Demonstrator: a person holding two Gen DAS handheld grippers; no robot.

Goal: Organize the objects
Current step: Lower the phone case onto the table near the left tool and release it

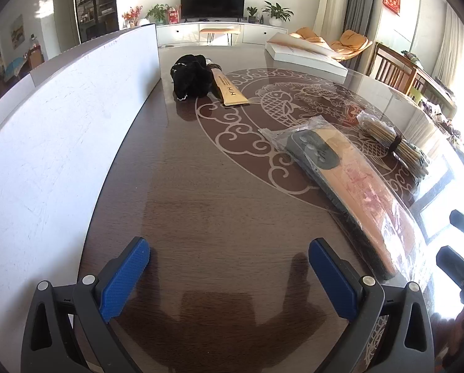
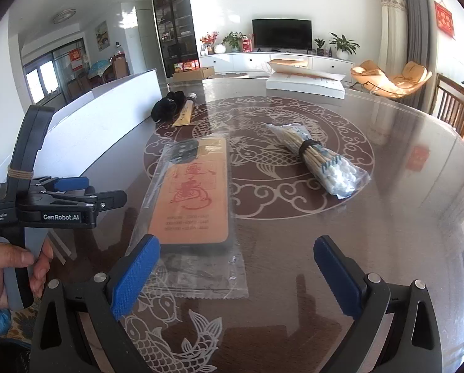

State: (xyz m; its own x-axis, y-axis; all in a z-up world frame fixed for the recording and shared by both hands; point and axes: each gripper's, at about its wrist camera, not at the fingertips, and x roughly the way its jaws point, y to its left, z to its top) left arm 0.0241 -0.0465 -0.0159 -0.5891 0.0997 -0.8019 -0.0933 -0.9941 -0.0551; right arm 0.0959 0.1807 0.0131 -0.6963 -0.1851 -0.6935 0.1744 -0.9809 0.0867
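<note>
Your right gripper (image 2: 235, 275) stands wide open and empty; the bagged phone case (image 2: 192, 192) lies just ahead-left of it on the table (image 2: 294, 248), long axis running away from you. Your left gripper (image 1: 229, 279), also open and empty, sits farther off. Only the right view shows the cotton swabs' (image 2: 320, 161) white tips.

My left wrist camera looks forward and down along my left gripper (image 1: 229, 279), close over the table (image 1: 201, 205), facing the television (image 1: 212, 3) with the white board (image 1: 61, 143) near on its left. My right wrist camera sits just as low behind my right gripper (image 2: 236, 276), faces the same far wall, and catches my left gripper from the side. Both views share the bagged phone case (image 1: 353, 192), the cotton swab bundle (image 1: 393, 146) and the gold tube (image 1: 230, 90).
</note>
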